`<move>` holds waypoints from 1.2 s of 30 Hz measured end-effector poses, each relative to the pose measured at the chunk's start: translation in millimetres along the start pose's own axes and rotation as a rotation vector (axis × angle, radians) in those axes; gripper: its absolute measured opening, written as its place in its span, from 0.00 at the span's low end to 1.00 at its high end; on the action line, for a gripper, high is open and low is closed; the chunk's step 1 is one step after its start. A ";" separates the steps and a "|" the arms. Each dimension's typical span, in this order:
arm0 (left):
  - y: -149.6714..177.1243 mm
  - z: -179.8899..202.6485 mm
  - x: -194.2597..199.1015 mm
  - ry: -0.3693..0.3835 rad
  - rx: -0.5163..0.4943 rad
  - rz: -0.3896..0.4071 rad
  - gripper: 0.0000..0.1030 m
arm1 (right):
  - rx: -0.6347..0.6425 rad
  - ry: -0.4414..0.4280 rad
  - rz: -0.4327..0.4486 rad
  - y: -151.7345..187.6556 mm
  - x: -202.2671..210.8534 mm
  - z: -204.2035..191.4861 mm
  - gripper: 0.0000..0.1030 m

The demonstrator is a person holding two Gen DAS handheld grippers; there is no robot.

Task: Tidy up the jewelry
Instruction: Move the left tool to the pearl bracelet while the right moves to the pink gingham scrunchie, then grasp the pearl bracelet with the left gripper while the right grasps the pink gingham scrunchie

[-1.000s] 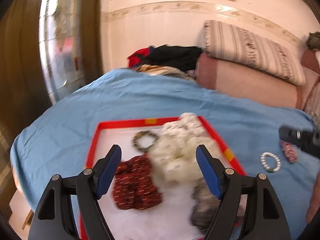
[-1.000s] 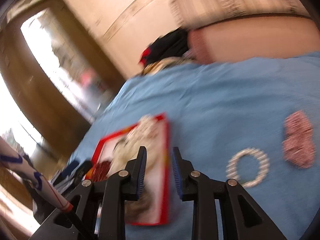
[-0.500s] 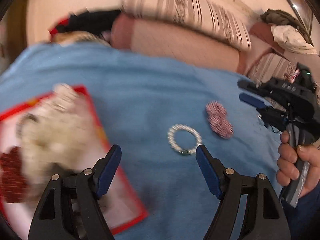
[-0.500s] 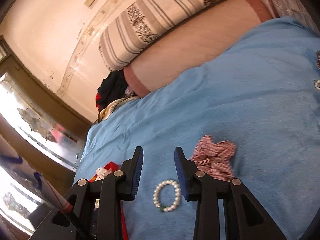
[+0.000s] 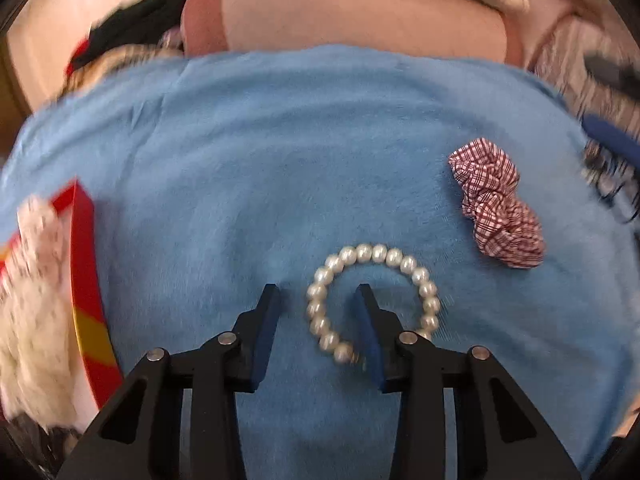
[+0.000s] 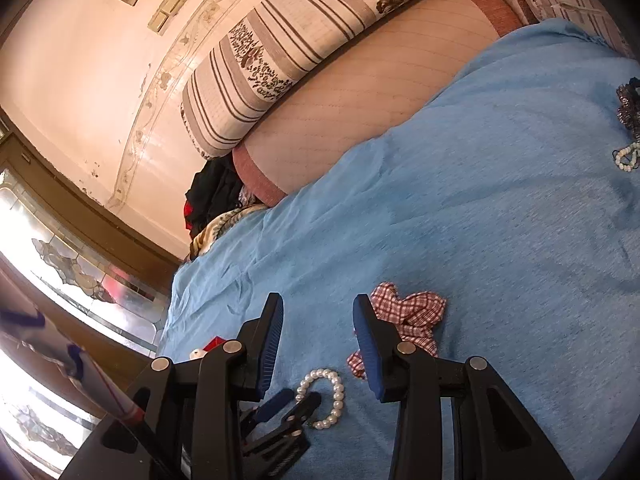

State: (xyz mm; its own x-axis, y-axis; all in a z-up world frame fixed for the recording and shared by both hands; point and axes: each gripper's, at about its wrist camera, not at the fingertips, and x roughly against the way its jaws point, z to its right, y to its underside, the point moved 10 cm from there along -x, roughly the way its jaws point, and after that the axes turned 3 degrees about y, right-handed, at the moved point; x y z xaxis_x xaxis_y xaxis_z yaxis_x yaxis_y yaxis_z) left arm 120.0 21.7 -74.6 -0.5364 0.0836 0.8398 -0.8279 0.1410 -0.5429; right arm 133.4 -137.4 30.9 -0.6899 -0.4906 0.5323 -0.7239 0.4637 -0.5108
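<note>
A white pearl bracelet (image 5: 372,300) lies flat on the blue blanket (image 5: 300,152). My left gripper (image 5: 318,294) is open and low over it: the right finger stands inside the ring, the left finger outside, with the ring's left side between them. The bracelet (image 6: 326,398) and the left gripper's fingers (image 6: 280,400) also show in the right wrist view. A red-and-white checked scrunchie (image 5: 496,204) lies to the right of the bracelet (image 6: 404,320). My right gripper (image 6: 318,320) is open and empty, above the blanket beside the scrunchie.
A red-rimmed tray (image 5: 86,280) with white fluffy items (image 5: 32,312) sits at the left edge. More beads and dark jewelry (image 6: 628,132) lie far right on the blanket. Pillows (image 6: 320,40) and a clothes pile (image 6: 212,196) line the wall.
My left gripper swung right from the tray, dropped down onto the pearl bracelet and narrowed around its left side. My right gripper moved back a little and stayed open.
</note>
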 end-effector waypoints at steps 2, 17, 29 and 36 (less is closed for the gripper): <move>-6.4 4.8 -7.2 -0.057 -0.052 0.014 0.37 | -0.001 0.014 0.001 -1.3 -0.3 3.5 0.39; -7.1 -0.4 52.2 0.124 0.054 0.157 0.09 | 0.084 0.254 -0.130 21.4 -49.9 38.8 0.58; -9.6 -18.0 85.4 0.143 0.079 0.242 0.09 | 0.150 0.232 -0.131 39.3 -58.3 26.0 0.09; -18.4 -27.1 94.4 0.153 0.092 0.274 0.09 | 0.241 0.129 -0.025 30.6 -38.4 -16.2 0.09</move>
State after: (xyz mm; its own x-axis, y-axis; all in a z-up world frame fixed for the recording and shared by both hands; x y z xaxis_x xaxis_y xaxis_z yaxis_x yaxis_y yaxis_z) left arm 89.0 53.8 14.8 -0.7163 0.2546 0.6497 -0.6712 0.0031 -0.7413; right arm 137.8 -92.4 5.8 -0.6777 -0.3942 0.6208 -0.7297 0.2562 -0.6339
